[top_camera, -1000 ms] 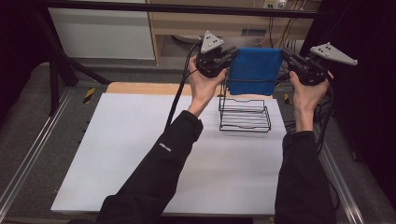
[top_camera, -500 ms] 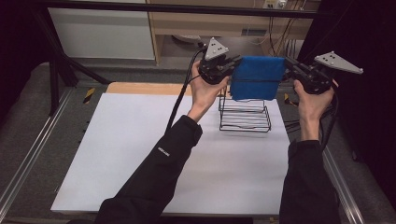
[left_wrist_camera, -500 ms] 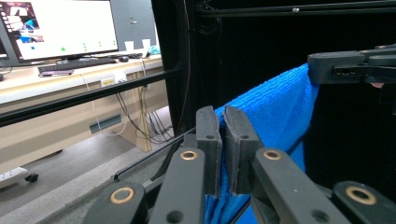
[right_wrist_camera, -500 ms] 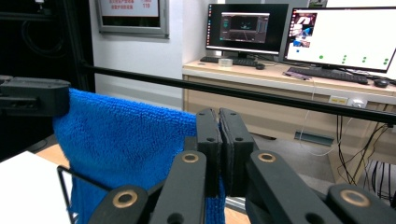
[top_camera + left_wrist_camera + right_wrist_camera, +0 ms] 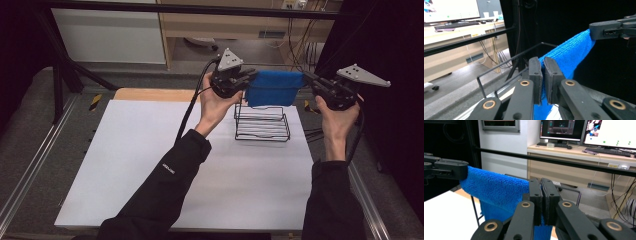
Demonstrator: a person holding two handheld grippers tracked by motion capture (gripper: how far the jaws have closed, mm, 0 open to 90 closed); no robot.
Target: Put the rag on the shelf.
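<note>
A blue cloth [image 5: 274, 88] hangs stretched between my two grippers, above the black wire rack [image 5: 262, 122] that stands on the white table top [image 5: 150, 165]. My left gripper [image 5: 248, 79] is shut on the cloth's left end, and in the left gripper view the cloth [image 5: 571, 55] runs from the left gripper [image 5: 543, 75] up to the other gripper at top right. My right gripper [image 5: 309, 80] is shut on the cloth's right end. In the right gripper view the cloth [image 5: 496, 188] spans from the right gripper [image 5: 542, 195] to the far jaws at left.
The rack sits near the table's back right corner. A black frame bar [image 5: 200, 7] crosses behind the table. Cables [image 5: 310, 50] lie on the floor beyond it. Metal rails [image 5: 30, 165] run along the table's sides.
Both hands have drifted a little to the right with the cloth still held taut between them. The cloth stays above the rack.
</note>
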